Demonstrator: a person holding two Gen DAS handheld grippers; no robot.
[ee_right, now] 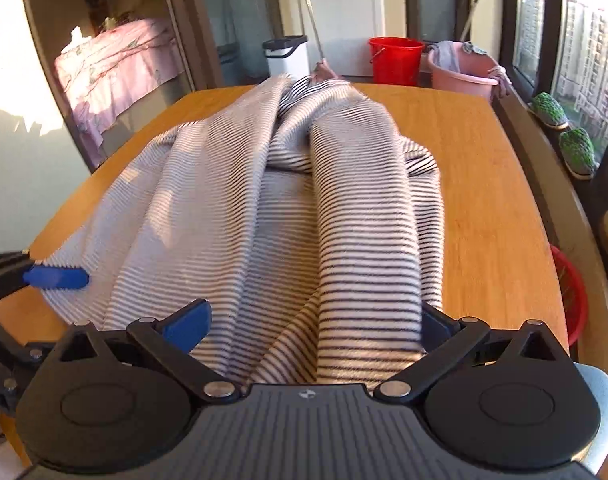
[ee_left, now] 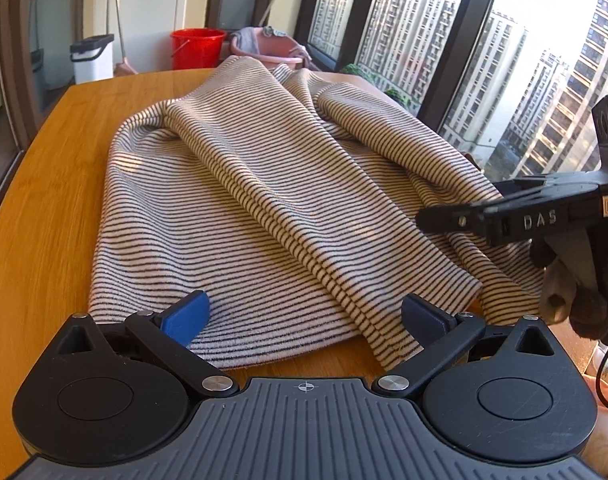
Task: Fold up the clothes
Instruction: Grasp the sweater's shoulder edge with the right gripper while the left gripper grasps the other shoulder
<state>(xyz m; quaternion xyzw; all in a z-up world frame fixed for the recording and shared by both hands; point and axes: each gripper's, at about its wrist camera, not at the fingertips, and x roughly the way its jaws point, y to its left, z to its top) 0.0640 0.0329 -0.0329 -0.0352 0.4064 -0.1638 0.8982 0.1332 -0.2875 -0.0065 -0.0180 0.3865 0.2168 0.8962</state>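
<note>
A black-and-white striped garment (ee_left: 264,200) lies rumpled on a round wooden table (ee_left: 44,220), with a long fold running diagonally toward its near edge. My left gripper (ee_left: 304,316) is open, its blue fingers (ee_left: 186,318) just over the garment's near hem, holding nothing. The right gripper's body shows at the right of this view (ee_left: 503,216), above the cloth. In the right wrist view the garment (ee_right: 304,220) fills the middle of the table (ee_right: 483,200). My right gripper (ee_right: 311,324) is open, with a thick striped fold lying between its jaws. The left gripper's blue finger (ee_right: 56,277) touches the cloth's left edge.
Beyond the table's far edge stand a red bucket (ee_left: 198,48), a pink basin (ee_left: 264,50) with cloth in it and a white bin (ee_left: 92,58). Tall windows (ee_left: 503,60) run along the right. A red basket (ee_right: 571,292) sits low at the right of the table.
</note>
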